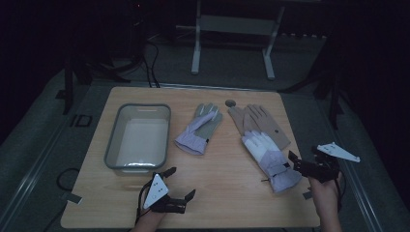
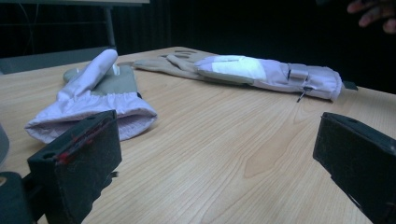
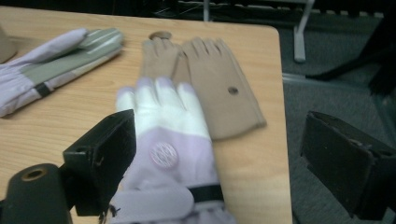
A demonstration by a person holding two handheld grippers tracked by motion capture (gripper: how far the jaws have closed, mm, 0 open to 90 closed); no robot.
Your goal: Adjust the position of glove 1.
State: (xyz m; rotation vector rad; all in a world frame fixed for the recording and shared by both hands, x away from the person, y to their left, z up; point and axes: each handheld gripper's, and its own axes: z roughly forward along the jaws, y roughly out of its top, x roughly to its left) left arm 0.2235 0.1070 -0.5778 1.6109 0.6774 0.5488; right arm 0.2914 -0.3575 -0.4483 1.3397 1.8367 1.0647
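Step in hand: the approach to the first glove is judged to be under way; nothing is gripped yet.
Right gripper (image 1: 300, 163): it is held at the right edge of the table (image 1: 227, 203), just beside the cuff of the lilac-and-white glove (image 1: 269, 158); its jaws are spread wide and empty.
Left gripper (image 1: 180, 184): it is held near the front edge, in front of the grey tray (image 1: 112, 151); its jaws are also spread apart, with nothing between them.
Lilac-and-white glove: it is laid flat on the right part of the table, its fingers resting over the tan gloves (image 1: 263, 122).
Second lilac glove (image 1: 198, 129): it is laid in the middle, just right of the tray.
Tray: it is seen empty.
Next move: the right jaws should be lowered around the cuff and closed on it, so that only this glove is lifted and the tan gloves underneath are not dragged.
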